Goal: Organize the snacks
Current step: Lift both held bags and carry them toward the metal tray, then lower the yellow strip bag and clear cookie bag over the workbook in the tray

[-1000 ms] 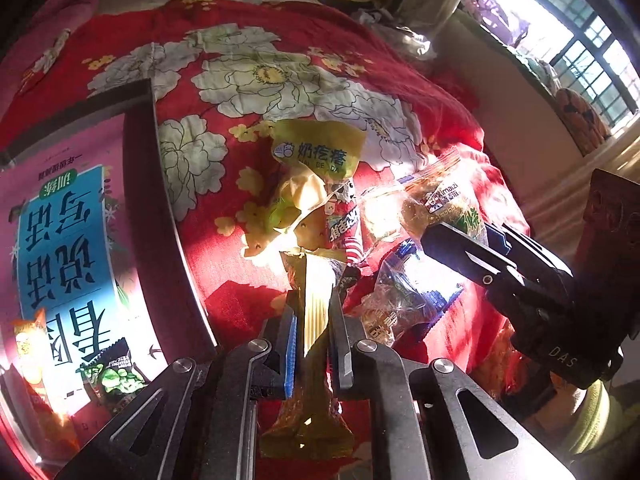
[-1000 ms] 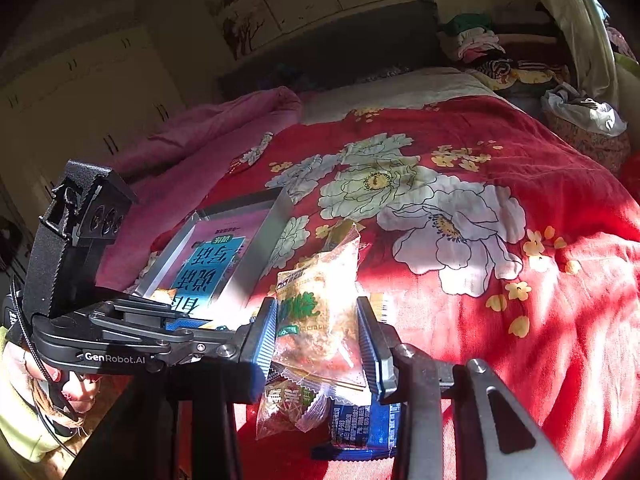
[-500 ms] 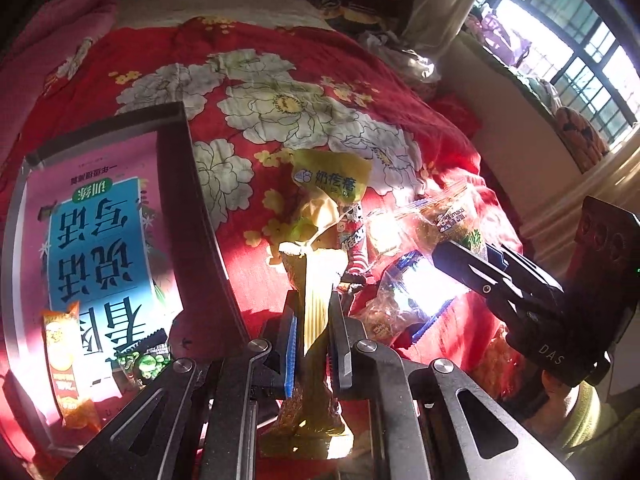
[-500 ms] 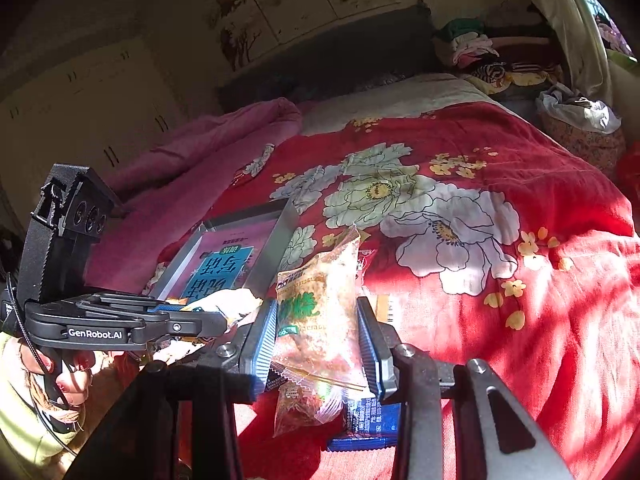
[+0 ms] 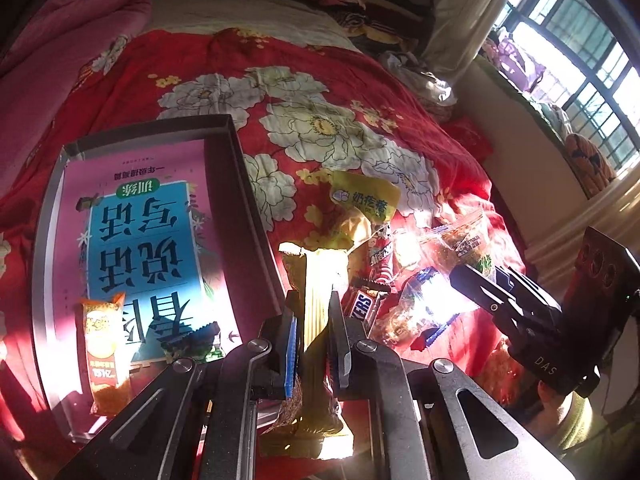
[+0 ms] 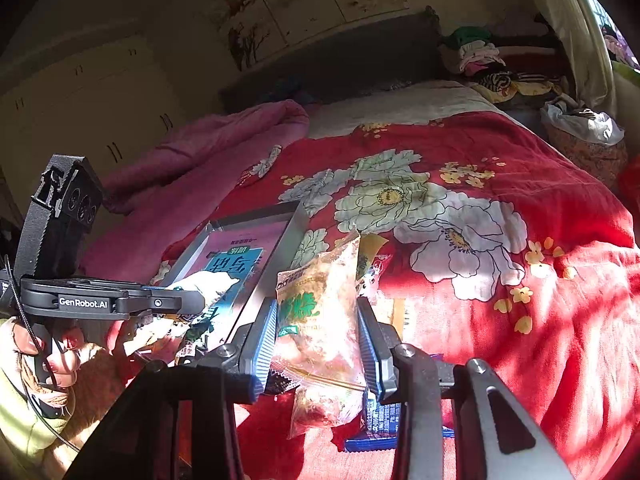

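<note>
Risk is the yellow snack packet (image 5: 316, 280) slipping: the left gripper (image 5: 312, 332) is pinching it shut on thin foil, the limp tail is dangling below, and it is hanging just beside the tray wall (image 5: 244, 200). The right gripper (image 6: 318, 344) is squeezing a clear biscuit bag (image 6: 320, 320) over the pile on the red quilt (image 6: 520, 320). The tray is already holding an orange packet (image 5: 105, 356) and a green one (image 5: 192, 344), and the Snickers bar (image 5: 362, 308) is crowding the lane.

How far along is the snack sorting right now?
Done: an orange packet and a dark green packet lie in the tray. In hand: the left hand-held gripper holds a yellow stick pack; the right hand-held gripper holds a clear snack bag. Left: the pile on the red bedspread.
</note>
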{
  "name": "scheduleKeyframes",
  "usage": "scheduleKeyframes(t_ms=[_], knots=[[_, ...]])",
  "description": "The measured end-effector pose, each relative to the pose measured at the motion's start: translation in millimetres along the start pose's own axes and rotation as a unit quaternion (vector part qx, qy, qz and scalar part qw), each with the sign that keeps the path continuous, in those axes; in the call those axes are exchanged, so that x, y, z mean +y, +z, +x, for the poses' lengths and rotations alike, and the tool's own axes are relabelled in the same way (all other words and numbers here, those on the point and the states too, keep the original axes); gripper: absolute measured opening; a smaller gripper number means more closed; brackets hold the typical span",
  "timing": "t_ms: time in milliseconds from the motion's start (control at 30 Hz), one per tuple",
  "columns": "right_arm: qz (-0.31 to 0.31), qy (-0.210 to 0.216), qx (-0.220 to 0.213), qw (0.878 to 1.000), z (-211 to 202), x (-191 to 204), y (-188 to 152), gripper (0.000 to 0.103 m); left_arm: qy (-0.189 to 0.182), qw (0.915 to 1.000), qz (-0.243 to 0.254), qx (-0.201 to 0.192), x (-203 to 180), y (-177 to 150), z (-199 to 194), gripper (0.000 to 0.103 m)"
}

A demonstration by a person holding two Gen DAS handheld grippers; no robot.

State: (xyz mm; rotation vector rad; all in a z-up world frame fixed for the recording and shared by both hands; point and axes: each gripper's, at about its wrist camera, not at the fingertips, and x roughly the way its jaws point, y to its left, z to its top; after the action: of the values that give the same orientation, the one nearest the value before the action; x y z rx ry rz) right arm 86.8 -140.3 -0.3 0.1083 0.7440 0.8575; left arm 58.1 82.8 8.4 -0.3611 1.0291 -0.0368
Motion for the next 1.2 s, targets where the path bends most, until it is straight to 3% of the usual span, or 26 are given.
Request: scheduleKeyframes(t_ms=[600, 1200], knots=[[-0.009, 0.010, -0.009, 1.000, -4, 18, 4, 0.039, 0.015, 0.9987, -0.035, -0.035, 33, 6, -35, 0.012], [-0.037, 0.040, -0.002, 0.998, 3, 64, 4, 0.039, 0.029, 0.9939, -0.077, -0.073, 77, -4, -74, 0.012]])
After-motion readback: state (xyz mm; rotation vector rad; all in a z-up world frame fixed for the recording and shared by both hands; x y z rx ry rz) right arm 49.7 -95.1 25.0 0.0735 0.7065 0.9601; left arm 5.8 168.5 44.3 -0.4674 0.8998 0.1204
